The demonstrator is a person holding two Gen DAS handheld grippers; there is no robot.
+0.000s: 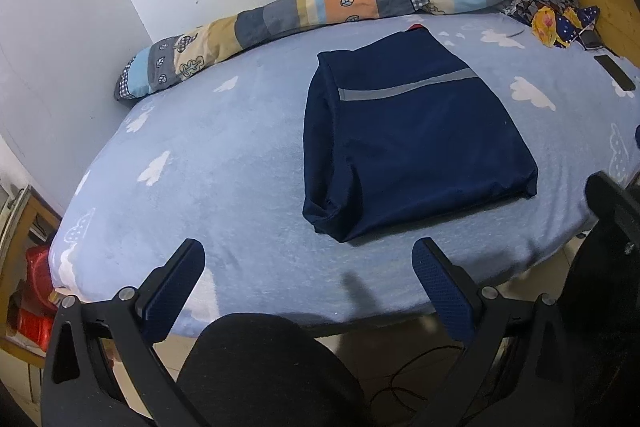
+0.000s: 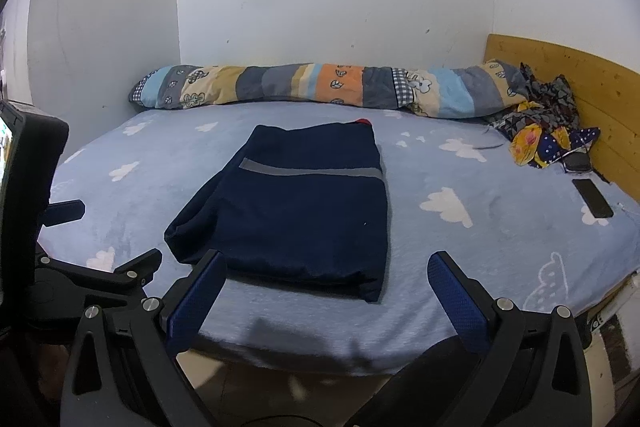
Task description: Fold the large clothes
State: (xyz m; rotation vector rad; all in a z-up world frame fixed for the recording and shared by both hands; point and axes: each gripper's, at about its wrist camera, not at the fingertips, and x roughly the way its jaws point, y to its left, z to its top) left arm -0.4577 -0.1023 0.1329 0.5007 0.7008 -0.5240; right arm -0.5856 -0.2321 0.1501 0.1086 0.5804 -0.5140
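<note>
A navy garment (image 1: 412,135) with a grey stripe lies folded into a rectangle on the light blue bed (image 1: 200,163); a bit of red shows at its far edge. My left gripper (image 1: 308,267) hangs open at the bed's near edge, short of the garment and holding nothing. In the right wrist view the same folded garment (image 2: 300,203) sits in the middle of the bed (image 2: 480,267). My right gripper (image 2: 326,279) is open too, just in front of the garment's near edge, with empty blue pads (image 2: 460,303). The left gripper (image 2: 64,211) shows at that view's left edge.
A rolled patchwork quilt (image 2: 320,87) runs along the wall. Crumpled patterned cloth (image 2: 548,131) and a black phone (image 2: 592,203) lie by the wooden headboard (image 2: 580,95). A black chair back (image 1: 264,367) stands below the left gripper. A wooden shelf with red items (image 1: 36,291) is at left.
</note>
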